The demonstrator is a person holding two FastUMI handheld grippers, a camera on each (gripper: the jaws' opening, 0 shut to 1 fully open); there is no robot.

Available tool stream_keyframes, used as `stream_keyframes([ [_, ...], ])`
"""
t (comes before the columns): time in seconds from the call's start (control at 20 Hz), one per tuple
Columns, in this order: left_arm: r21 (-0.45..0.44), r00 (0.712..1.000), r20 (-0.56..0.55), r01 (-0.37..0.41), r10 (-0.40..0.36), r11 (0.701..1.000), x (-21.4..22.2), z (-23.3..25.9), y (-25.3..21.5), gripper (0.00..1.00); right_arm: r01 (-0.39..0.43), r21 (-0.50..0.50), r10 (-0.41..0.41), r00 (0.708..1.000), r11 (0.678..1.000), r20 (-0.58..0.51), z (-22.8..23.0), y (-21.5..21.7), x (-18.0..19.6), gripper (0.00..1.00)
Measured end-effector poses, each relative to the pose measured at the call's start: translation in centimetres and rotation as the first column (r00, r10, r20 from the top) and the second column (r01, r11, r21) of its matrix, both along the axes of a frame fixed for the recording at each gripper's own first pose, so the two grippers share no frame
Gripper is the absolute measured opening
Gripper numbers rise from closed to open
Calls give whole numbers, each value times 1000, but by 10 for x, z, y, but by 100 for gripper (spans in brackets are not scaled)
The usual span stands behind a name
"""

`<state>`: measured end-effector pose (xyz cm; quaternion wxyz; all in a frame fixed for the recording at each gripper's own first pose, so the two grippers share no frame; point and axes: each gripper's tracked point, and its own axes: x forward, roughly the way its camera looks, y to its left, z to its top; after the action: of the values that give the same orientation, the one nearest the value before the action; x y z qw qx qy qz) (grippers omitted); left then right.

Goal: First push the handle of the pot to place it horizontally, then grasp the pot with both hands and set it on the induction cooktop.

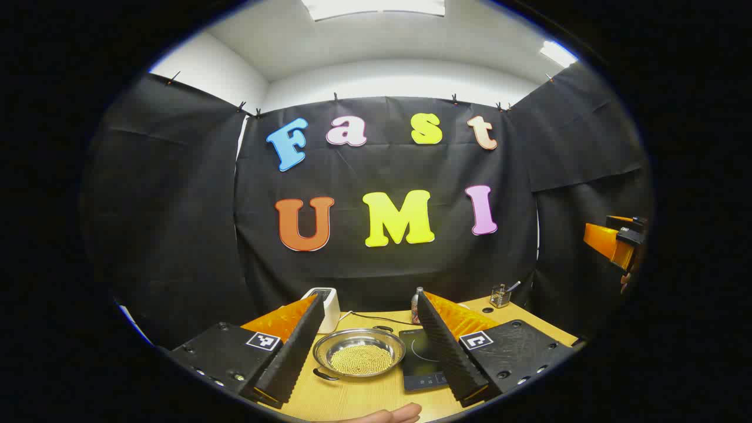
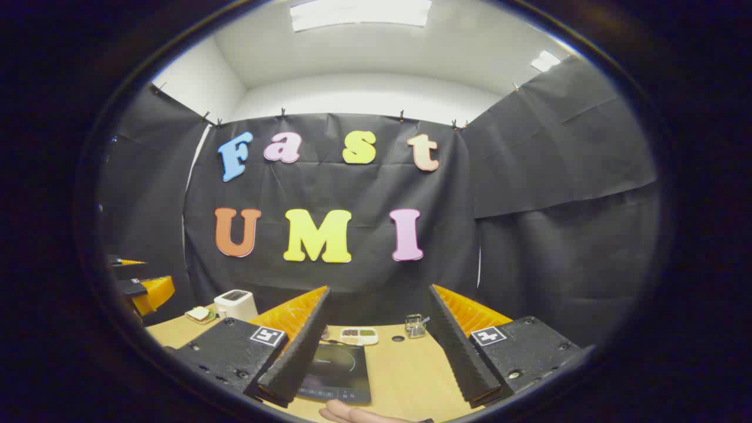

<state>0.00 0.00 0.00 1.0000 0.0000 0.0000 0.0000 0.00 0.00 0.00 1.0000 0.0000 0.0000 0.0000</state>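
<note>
Both grippers up over the table, jaws spread, nothing held.

In the left gripper view we see our left gripper [image 1: 367, 346] wide apart above the table [image 1: 352, 399]; the pot [image 1: 359, 352], full of yellow grains, sits between its fingers, just left of the cooktop [image 1: 424, 361], its handle [image 1: 325, 373] at the near-left rim; in the right gripper view the right gripper [image 2: 376, 352] gapes too, the cooktop [image 2: 338, 367] beside its left finger; the toaster [image 2: 235, 304] stands far left.
</note>
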Motion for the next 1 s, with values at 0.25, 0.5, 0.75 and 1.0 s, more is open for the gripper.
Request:
stream_keyframes([
  [0.25,-26,1000,5,-5,5,1000,-6,1,6,95,1,1,-1,1000,1000,4,-2,-6,-7,98],
  [0.5,-20,1000,5,-10,10,1000,-6,-1,9,95,-2,4,2,1000,1000,19,0,-11,-12,98],
  [0.75,-40,1000,-4,-7,6,999,-3,-8,10,95,-6,10,5,999,1000,33,1,-13,-17,99],
  [1.0,-35,999,-33,-26,25,999,8,-22,23,93,-10,8,9,999,1000,42,1,-13,-19,100],
])
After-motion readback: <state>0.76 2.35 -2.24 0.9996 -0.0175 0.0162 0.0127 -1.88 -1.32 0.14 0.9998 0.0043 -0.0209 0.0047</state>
